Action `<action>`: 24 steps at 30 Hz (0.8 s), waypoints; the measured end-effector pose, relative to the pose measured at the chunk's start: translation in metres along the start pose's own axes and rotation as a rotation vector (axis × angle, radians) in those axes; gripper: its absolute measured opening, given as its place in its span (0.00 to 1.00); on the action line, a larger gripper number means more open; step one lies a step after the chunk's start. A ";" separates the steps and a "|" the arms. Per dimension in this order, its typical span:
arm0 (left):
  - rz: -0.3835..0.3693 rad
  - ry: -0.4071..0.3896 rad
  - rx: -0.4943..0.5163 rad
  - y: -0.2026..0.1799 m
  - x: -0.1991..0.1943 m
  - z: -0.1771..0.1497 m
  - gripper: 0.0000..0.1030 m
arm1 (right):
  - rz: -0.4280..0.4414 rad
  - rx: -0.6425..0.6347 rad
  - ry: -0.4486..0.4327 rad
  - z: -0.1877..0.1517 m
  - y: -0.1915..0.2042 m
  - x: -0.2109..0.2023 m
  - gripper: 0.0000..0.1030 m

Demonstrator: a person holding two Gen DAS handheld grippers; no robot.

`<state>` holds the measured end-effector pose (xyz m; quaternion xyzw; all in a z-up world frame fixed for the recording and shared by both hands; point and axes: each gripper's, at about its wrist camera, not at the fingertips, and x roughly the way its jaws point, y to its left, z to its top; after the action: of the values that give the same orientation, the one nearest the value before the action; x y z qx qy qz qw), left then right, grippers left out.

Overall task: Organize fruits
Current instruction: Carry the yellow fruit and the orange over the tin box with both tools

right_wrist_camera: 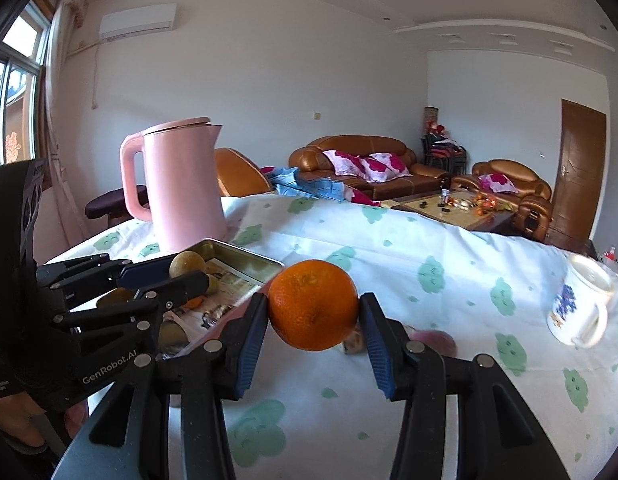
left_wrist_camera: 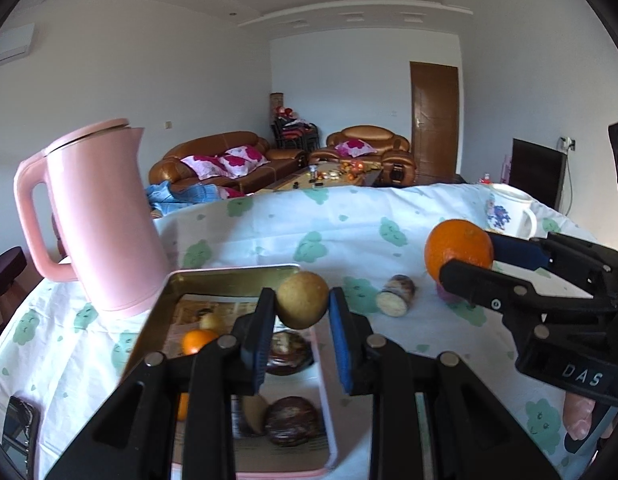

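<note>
Both tools are loaded: the left gripper [left_wrist_camera: 302, 306] pinches a small brown fruit [left_wrist_camera: 303, 299] above the tray [left_wrist_camera: 229, 274], and the right gripper [right_wrist_camera: 313, 312] clamps an orange [right_wrist_camera: 313, 305] over the tablecloth [right_wrist_camera: 429, 344]. Several fruits already sit in the tray; a cut piece [left_wrist_camera: 395, 295] lies outside. The pink kettle [left_wrist_camera: 97, 216] crowds the tray's far corner — elsewhere there's room.

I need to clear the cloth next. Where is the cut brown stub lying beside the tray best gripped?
Grip the cut stub across its rounded sides at mid-length, coming from above. It lies on its side, pale cut face toward the camera, so the curved flanks probably suit the gripper better than the ends.
</note>
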<state>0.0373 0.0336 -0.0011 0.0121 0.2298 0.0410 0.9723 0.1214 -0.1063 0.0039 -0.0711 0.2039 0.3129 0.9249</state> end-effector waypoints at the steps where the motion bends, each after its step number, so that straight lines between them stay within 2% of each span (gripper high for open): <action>1: 0.006 0.000 -0.003 0.003 -0.001 0.000 0.27 | 0.008 -0.002 0.002 0.002 0.002 0.003 0.47; 12: 0.071 0.012 -0.029 0.034 0.000 0.000 0.27 | 0.069 -0.023 0.018 0.020 0.028 0.030 0.48; 24: 0.138 0.044 -0.073 0.068 0.008 -0.005 0.27 | 0.115 -0.049 0.057 0.023 0.053 0.058 0.48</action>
<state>0.0367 0.1022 -0.0065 -0.0085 0.2480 0.1164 0.9617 0.1386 -0.0266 -0.0003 -0.0910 0.2263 0.3683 0.8971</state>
